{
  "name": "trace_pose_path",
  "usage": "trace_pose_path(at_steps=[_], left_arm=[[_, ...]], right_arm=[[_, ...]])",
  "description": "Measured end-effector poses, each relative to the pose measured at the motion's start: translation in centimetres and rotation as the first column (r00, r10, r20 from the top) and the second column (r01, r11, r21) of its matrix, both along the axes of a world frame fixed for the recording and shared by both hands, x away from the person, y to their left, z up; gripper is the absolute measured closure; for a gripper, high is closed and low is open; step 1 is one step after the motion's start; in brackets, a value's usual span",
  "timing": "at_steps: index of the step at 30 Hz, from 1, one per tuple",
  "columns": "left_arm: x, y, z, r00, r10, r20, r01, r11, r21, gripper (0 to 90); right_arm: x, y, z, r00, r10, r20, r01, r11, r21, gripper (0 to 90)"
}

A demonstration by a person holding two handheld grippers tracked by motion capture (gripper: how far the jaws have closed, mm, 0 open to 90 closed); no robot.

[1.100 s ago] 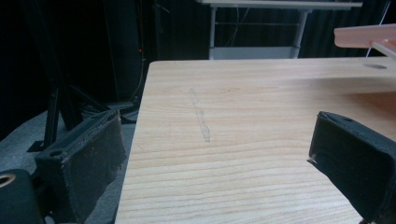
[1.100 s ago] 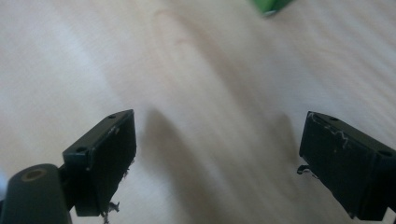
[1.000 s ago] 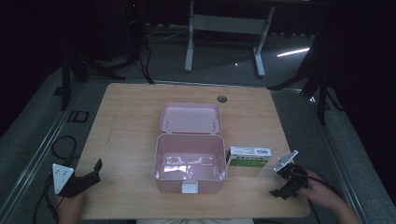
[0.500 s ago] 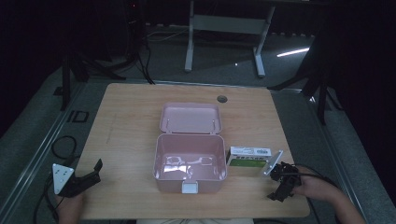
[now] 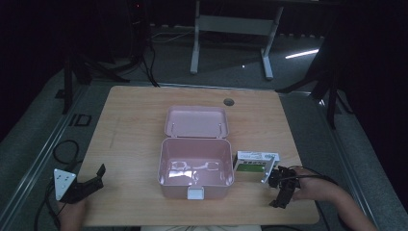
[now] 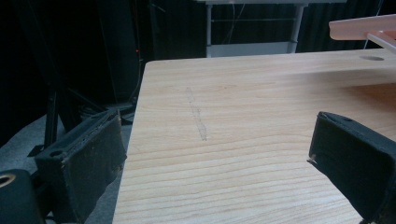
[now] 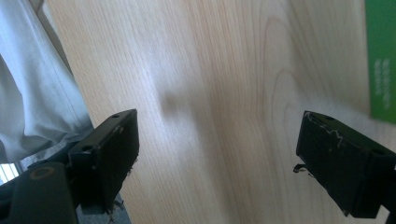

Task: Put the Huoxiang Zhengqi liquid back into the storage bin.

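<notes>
Right, your right gripper (image 5: 284,187) hangs jaws spread and empty beside the green-and-white box (image 5: 254,162), which lies on the table (image 5: 130,125) just right of the open pink case (image 5: 195,166). Left gripper (image 5: 86,185) also spread, idle — risk: a shallow approach nudges the box away.
</notes>
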State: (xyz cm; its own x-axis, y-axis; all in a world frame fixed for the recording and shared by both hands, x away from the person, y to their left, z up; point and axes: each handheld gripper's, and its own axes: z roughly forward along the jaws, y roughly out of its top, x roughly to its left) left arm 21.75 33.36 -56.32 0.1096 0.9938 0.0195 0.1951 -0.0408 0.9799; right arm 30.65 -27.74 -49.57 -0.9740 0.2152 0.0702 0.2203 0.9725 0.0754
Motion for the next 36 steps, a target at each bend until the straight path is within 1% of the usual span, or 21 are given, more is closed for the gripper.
trace_pose_path(at_steps=[1, 4, 5, 6, 7, 8, 10, 12, 13, 16, 17, 20, 22, 25, 26, 29, 34, 36], left_arm=[[0.0, 0.0, 0.0, 1.0000, 0.000, 0.000, 0.000, 1.0000, 0.000, 3.7], [0.0, 0.0, 0.0, 1.0000, 0.000, 0.000, 0.000, 1.0000, 0.000, 3.7], [0.0, 0.0, 0.0, 1.0000, 0.000, 0.000, 0.000, 1.0000, 0.000, 3.7], [0.0, 0.0, 0.0, 1.0000, -0.001, 0.000, 0.001, 1.0000, -0.001, 3.7], [0.0, 0.0, 0.0, 1.0000, -0.001, 0.000, 0.001, 1.0000, -0.001, 3.7], [0.0, 0.0, 0.0, 1.0000, -0.001, 0.000, 0.001, 1.0000, -0.001, 3.7], [0.0, 0.0, 0.0, 1.0000, -0.002, 0.000, 0.002, 1.0000, 0.000, 3.7], [0.0, 0.0, 0.0, 1.0000, -0.002, -0.001, 0.002, 1.0000, 0.000, 3.7], [0.0, 0.0, 0.0, 1.0000, -0.003, -0.001, 0.003, 1.0000, 0.000, 3.7], [0.0, 0.0, 0.0, 1.0000, -0.004, -0.001, 0.004, 1.0000, 0.000, 3.7], [0.0, 0.0, 0.0, 1.0000, -0.003, -0.001, 0.003, 1.0000, 0.000, 3.7], [0.0, 0.0, 0.0, 1.0000, -0.004, -0.001, 0.004, 1.0000, 0.000, 3.7], [0.0, 0.0, 0.0, 1.0000, -0.005, -0.002, 0.005, 1.0000, 0.000, 3.7], [0.0, 0.0, 0.0, 1.0000, -0.005, -0.002, 0.005, 1.0000, -0.001, 3.7], [0.0, 0.0, 0.0, 1.0000, -0.005, -0.003, 0.005, 1.0000, -0.001, 3.7], [0.0, 0.0, 0.0, 1.0000, -0.006, -0.003, 0.006, 1.0000, -0.001, 3.7], [0.0, 0.0, 0.0, 1.0000, -0.007, -0.006, 0.007, 1.0000, -0.001, 3.7], [0.1, 0.0, 0.0, 0.9999, -0.008, -0.007, 0.008, 1.0000, -0.001, 3.7]], right_arm=[[0.0, 0.3, 0.1, 0.9999, 0.009, -0.007, -0.009, 1.000, -0.002, 12.6], [0.0, 1.2, 0.8, 0.9996, 0.026, -0.004, -0.026, 1.000, -0.009, 12.3], [0.0, 1.2, 0.8, 0.9996, 0.026, -0.004, -0.026, 1.000, -0.009, 12.3], [0.1, 1.7, 1.4, 0.9993, 0.037, 0.004, -0.037, 0.999, -0.005, 12.3], [0.1, 1.7, 1.4, 0.9993, 0.037, 0.004, -0.037, 0.999, -0.005, 12.3], [0.0, 2.1, 2.0, 0.9989, 0.048, 0.001, -0.048, 0.999, -0.006, 12.4], [0.0, 2.4, 2.3, 0.9985, 0.054, -0.005, -0.054, 0.999, -0.006, 12.5], [0.0, 3.0, 3.0, 0.9968, 0.079, -0.012, -0.079, 0.997, -0.012, 13.0], [0.1, 3.1, 3.2, 0.9966, 0.082, -0.010, -0.082, 0.997, -0.015, 13.0], [0.2, 3.7, 4.2, 0.9953, 0.096, -0.011, -0.096, 0.995, -0.004, 13.4], [0.2, 3.7, 4.2, 0.9953, 0.096, -0.011, -0.096, 0.995, -0.004, 13.4], [0.4, 4.1, 5.1, 0.9929, 0.118, -0.014, -0.118, 0.993, 0.001, 13.4], [0.6, 4.3, 5.4, 0.9922, 0.124, -0.005, -0.124, 0.992, -0.001, 13.4], [0.9, 4.3, 5.9, 0.9923, 0.124, -0.004, -0.124, 0.992, 0.004, 13.4], [1.2, 4.4, 6.3, 0.9923, 0.124, 0.001, -0.124, 0.992, 0.003, 13.4], [1.8, 4.3, 6.7, 0.9919, 0.126, 0.011, -0.126, 0.992, 0.007, 14.3], [2.8, 4.3, 7.3, 0.9917, 0.122, 0.040, -0.121, 0.992, -0.016, 16.0], [3.2, 4.2, 7.7, 0.9918, 0.119, 0.048, -0.118, 0.993, -0.012, 18.7]])
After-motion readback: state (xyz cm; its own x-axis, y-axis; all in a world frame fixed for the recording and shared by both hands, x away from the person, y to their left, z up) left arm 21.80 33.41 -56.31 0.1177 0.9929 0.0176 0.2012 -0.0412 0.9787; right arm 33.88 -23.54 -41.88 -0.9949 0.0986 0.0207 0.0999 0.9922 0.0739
